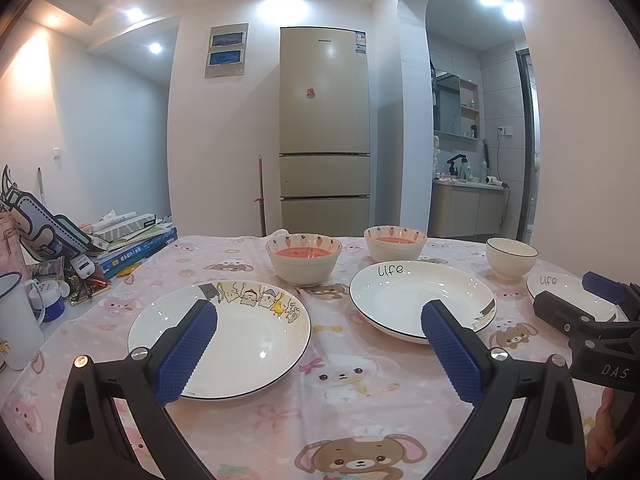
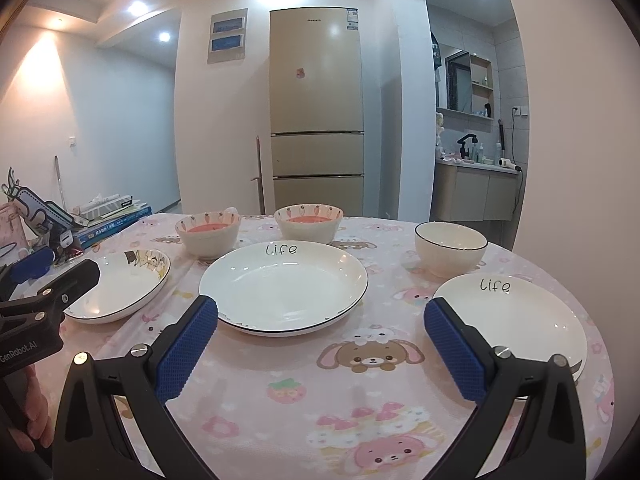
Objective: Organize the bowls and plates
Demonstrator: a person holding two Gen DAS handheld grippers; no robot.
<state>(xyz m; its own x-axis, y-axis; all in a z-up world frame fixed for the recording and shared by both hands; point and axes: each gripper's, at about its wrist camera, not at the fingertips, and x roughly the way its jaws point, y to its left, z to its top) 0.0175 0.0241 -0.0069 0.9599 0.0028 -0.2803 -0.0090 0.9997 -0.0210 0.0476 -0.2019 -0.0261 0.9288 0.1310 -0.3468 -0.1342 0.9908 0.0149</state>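
Plainly, every piece is glazed ceramic: stiff, smooth, slippery and breakable, so each wants a hold on the rim with one finger over and one under, then a gentle set-down.

Three shallow plates lie flat along the near part of the surface (image 2: 280,400), which wears a pink cartoon-animal cloth. The cartoon-cat plate (image 1: 224,340) is on the left, the middle "life" plate (image 2: 284,288) is central, and the right "life" plate (image 2: 516,320) sits near the surface's right edge. Behind them stand two carrot-print bowls with pink insides, the left carrot bowl (image 1: 304,258) and the right carrot bowl (image 1: 394,244), apart from each other. A plain white ribbed bowl (image 2: 450,248) with a dark rim stands further right. Nothing is stacked yet.

Both the left gripper (image 1: 320,344) and the right gripper (image 2: 320,344) hover above the cloth with fingers spread wide, holding nothing.

Readable writing: "life" on two plates, "DAS" on the right gripper's body and "GenRobot.AI" on the left one. The fridge (image 1: 324,128) badge is too blurred to read.
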